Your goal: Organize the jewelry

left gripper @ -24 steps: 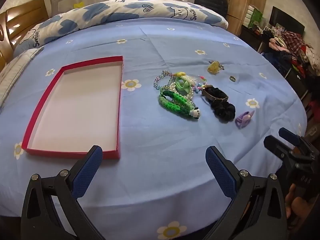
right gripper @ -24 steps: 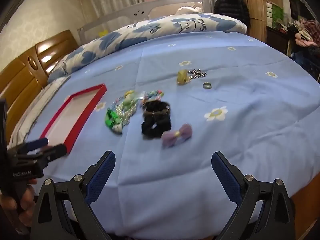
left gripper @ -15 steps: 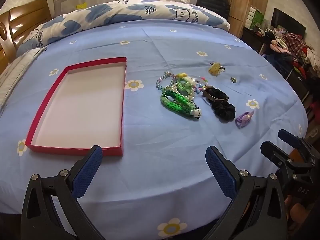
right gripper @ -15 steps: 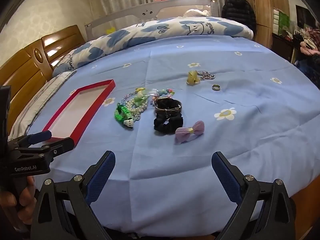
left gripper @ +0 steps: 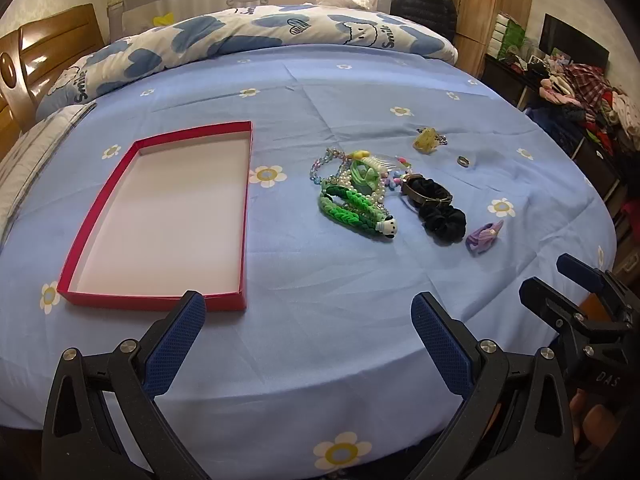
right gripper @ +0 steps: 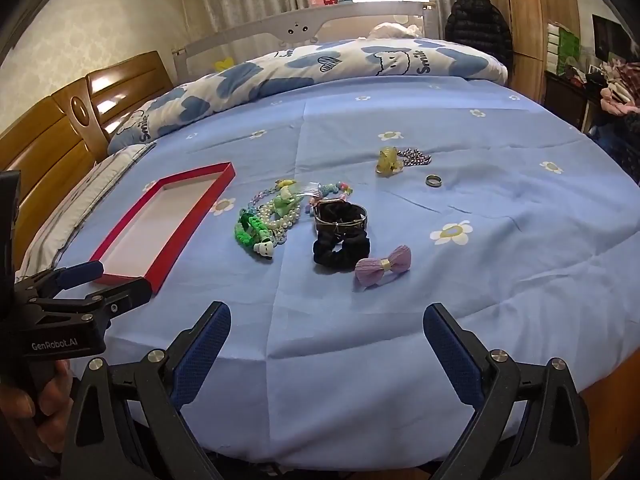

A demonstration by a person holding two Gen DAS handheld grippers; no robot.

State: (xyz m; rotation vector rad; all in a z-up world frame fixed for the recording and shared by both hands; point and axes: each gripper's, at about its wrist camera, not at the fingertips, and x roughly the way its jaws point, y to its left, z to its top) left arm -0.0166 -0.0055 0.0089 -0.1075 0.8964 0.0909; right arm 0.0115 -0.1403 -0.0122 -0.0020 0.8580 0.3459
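Observation:
A shallow red box point(left gripper: 120, 296) with a white inside lies empty on the blue bedsheet, also in the right wrist view point(right gripper: 160, 276). To its right sits a heap of jewelry: a green braided bracelet point(left gripper: 352, 208), pearls point(right gripper: 280, 216), a black scrunchie with a bangle point(left gripper: 440, 216), a purple bow point(right gripper: 384, 266), a yellow charm on a chain point(left gripper: 427, 140) and a ring point(right gripper: 433, 180). My left gripper point(left gripper: 308, 332) is open and empty at the near bed edge. My right gripper point(right gripper: 326, 344) is open and empty, near the bow.
A blue-and-white quilt point(left gripper: 248, 40) lies along the far side of the bed. A wooden headboard point(right gripper: 52, 136) stands at left. A dresser with piled clothes point(left gripper: 576, 88) stands at right. The bed edge runs just under both grippers.
Both grippers have pulled back and risen a little, so the box and jewelry sit further away in view. Nothing on the bed has moved.

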